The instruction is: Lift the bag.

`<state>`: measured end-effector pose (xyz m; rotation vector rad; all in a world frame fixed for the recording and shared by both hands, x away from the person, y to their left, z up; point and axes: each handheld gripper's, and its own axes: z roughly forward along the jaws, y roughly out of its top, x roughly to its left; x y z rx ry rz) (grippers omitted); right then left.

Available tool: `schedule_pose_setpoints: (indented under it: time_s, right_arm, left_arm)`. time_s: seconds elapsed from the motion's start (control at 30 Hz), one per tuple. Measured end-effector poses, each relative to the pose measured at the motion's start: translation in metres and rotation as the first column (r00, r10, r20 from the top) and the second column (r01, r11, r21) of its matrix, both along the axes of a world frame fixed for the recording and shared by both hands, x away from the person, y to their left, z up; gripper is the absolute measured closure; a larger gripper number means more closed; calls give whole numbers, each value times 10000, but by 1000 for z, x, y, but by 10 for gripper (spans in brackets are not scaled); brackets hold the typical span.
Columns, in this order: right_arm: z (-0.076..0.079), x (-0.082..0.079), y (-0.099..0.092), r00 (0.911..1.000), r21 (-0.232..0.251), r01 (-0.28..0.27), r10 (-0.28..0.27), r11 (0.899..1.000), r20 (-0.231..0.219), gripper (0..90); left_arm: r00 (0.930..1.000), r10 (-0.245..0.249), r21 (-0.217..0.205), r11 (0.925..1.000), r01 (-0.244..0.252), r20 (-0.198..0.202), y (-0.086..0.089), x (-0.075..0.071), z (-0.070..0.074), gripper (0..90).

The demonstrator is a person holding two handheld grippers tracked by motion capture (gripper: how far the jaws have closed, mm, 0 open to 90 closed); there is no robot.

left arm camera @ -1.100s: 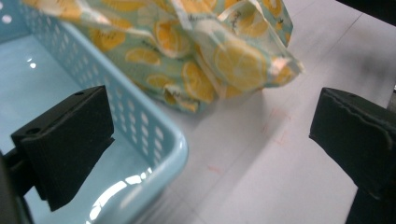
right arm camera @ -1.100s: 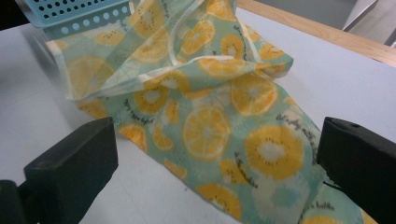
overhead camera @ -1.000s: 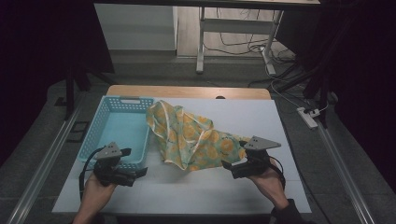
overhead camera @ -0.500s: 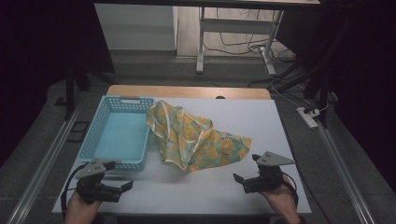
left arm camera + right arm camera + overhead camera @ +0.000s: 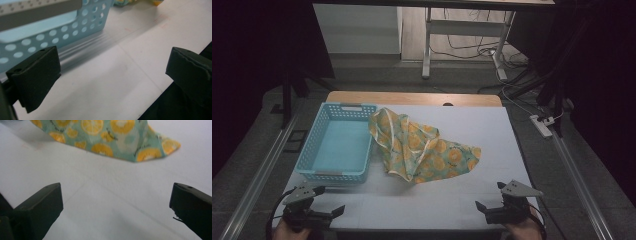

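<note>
From above, the high view takes in a white table [image 5: 512, 130] with a light blue perforated basket [image 5: 339, 142] on its left half and a crumpled cloth [image 5: 422, 150], green with orange citrus slices, just right of it. The cloth's far left edge lies against the basket's right wall, and its right corner spreads out toward the middle of the table. At the near left corner the left gripper [image 5: 329, 212] sits low at the table's edge, its jaws apart, near the basket's near wall but not touching it. At the near right corner the right gripper [image 5: 487, 207] sits at the table's near edge with its jaws apart too, well apart from the cloth. A grey three-cornered plate [image 5: 521, 189] tops it.

Along the left gripper view, the two black jaws stand wide apart with nothing between them, over bare white table [image 5: 120, 75]. The basket [image 5: 65, 32] fills the far left, its holed wall and rim close by, and a scrap of the cloth [image 5: 125, 2] peeks in at the far edge beyond it.

Along the right gripper view, the jaws again stand wide apart and hold nothing, with white table [image 5: 112, 205] between them. The cloth [image 5: 112, 137] lies across the far side, one pointed corner reaching to the right, clear of both jaws.
</note>
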<state>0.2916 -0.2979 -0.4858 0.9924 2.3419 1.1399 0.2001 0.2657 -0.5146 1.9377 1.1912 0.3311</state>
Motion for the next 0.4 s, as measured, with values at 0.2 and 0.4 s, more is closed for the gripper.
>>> schedule_pose_setpoints:
  time_s: [0.2,0.4]
  right_arm:
    - [-12,-10,-10,9980,-91,210,-215,9997,-590,0]
    - [-12,-11,-12,9978,-34,334,-336,9994,-574,0]
  left_arm:
    - [9994,280,469,9985,-269,-225,3,-2,-4,0]
    - [9982,267,458,9987,-243,-530,2,2,-5,0]
